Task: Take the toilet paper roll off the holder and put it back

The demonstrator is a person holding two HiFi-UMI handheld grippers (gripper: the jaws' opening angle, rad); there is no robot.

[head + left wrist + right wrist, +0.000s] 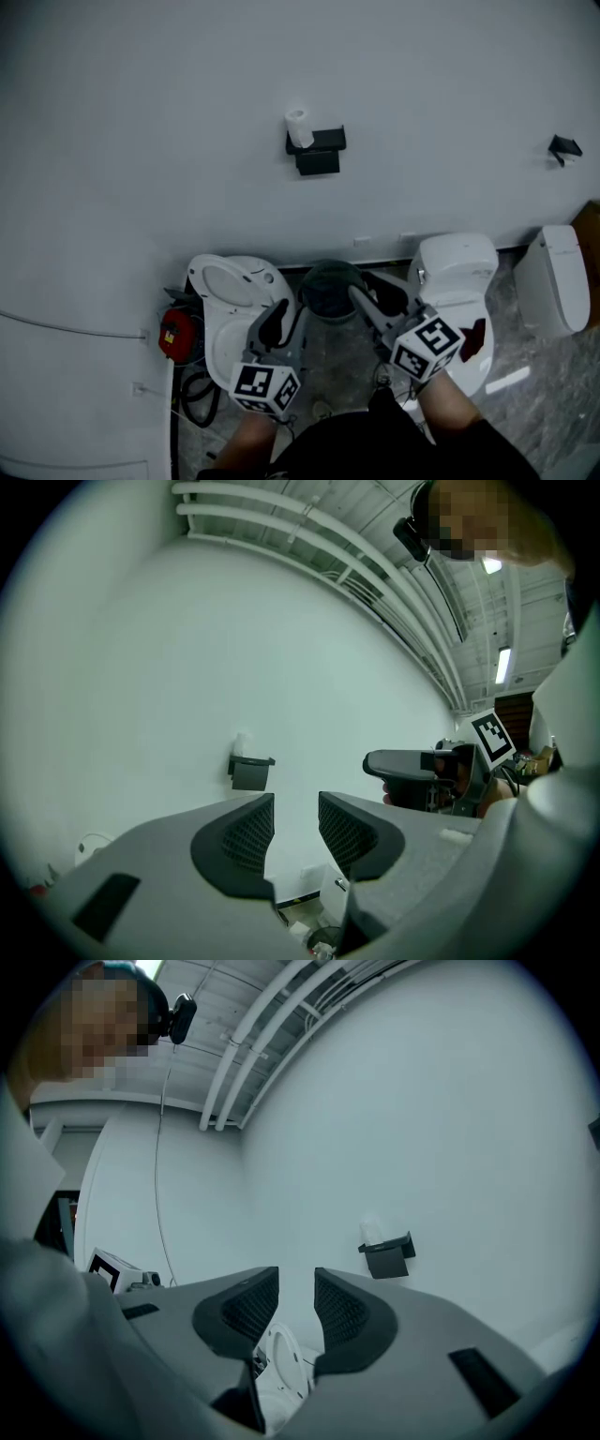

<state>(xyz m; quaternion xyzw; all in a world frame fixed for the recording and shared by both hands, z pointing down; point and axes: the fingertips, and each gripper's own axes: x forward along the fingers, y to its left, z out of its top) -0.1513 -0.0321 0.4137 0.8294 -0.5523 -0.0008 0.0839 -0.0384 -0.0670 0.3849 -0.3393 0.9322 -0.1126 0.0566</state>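
Now we hold both tools out in front of us, low in the head view, each pointing level at the white wall (141, 112). The left tongs (278, 317) sit at lower centre-left of the frame, over the toilet (230, 281) whose seat is up. The right tongs (367, 292) sit at lower centre-right, beside the second toilet (459, 267). Both tongs stand partly open with nothing gripped between them. The toilet paper roll (298, 127) stands upright on top of the black holder (319, 152) fixed to the wall, in the upper middle of the frame, well apart from both tongs. In the left gripper view the roll lies to the upper left of the gap; in the right gripper view, to the upper right of it.
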